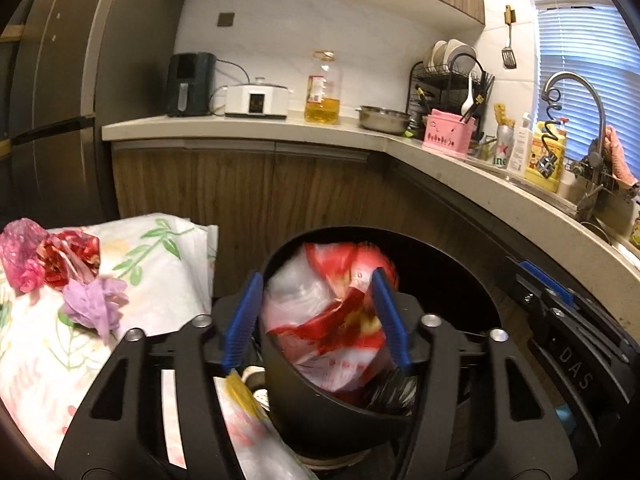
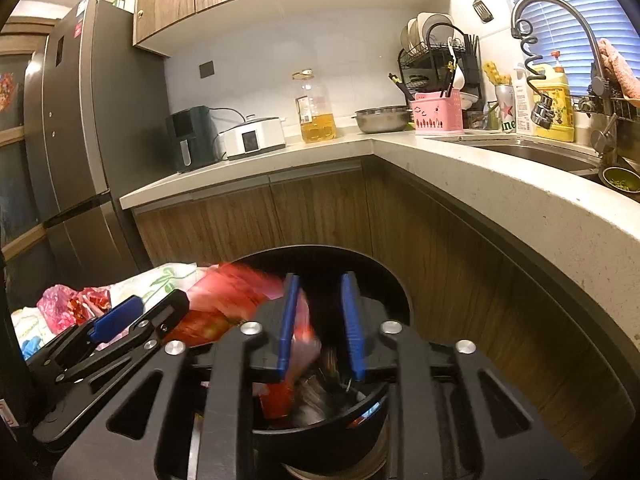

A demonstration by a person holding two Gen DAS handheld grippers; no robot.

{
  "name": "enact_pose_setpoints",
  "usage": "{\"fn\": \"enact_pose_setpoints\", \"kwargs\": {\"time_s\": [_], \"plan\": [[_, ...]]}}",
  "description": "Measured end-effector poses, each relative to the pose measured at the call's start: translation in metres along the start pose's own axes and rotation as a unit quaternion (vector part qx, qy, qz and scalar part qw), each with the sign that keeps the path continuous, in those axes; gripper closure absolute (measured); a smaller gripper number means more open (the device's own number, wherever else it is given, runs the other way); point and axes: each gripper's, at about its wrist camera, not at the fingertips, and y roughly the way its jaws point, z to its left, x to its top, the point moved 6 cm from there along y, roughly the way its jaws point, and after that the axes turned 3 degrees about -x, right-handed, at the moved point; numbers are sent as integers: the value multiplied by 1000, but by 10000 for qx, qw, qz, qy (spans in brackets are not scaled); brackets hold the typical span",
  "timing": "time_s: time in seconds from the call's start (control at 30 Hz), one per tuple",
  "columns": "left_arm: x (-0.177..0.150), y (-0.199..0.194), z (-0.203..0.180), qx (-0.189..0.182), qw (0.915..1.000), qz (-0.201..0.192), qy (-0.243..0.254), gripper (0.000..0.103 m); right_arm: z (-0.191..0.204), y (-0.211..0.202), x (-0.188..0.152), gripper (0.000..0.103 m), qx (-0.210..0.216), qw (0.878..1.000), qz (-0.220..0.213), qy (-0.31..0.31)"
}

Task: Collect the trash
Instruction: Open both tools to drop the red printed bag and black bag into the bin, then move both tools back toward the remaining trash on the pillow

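so the red and white plastic bag [image 1: 336,316] is sitting in the black bin [image 1: 320,412], bulging over its rim. left gripper [image 1: 316,316] has its jaws spread wide either side of the bag, can't tell if they're touching it. right gripper [image 2: 320,324] jaws are apart too, over the bin's mouth. more crumpled trash [image 1: 60,264] on the floral cloth [image 1: 160,264] beside the bin
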Motion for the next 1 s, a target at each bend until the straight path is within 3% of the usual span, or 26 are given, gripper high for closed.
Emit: {"fn": "enact_pose_setpoints", "kwargs": {"time_s": [0.2,0.4,0.7,1.0], "plan": [[-4,-11,18,202,9995,-8,-222,26,0,-8,-2,55,-34,10000,-26,-2],[-10,-36,36,677,9975,-64,-165,13,9,-18,-6,34,110,9999,-11,-11],[-28,-84,86,1265,9904,-36,-549,9,35,-31,-19,32,327,9994,79,-101],[-40,-138,139,1914,9772,-216,-888,8,85,-44,-30,32,776,9965,111,-291]]}}
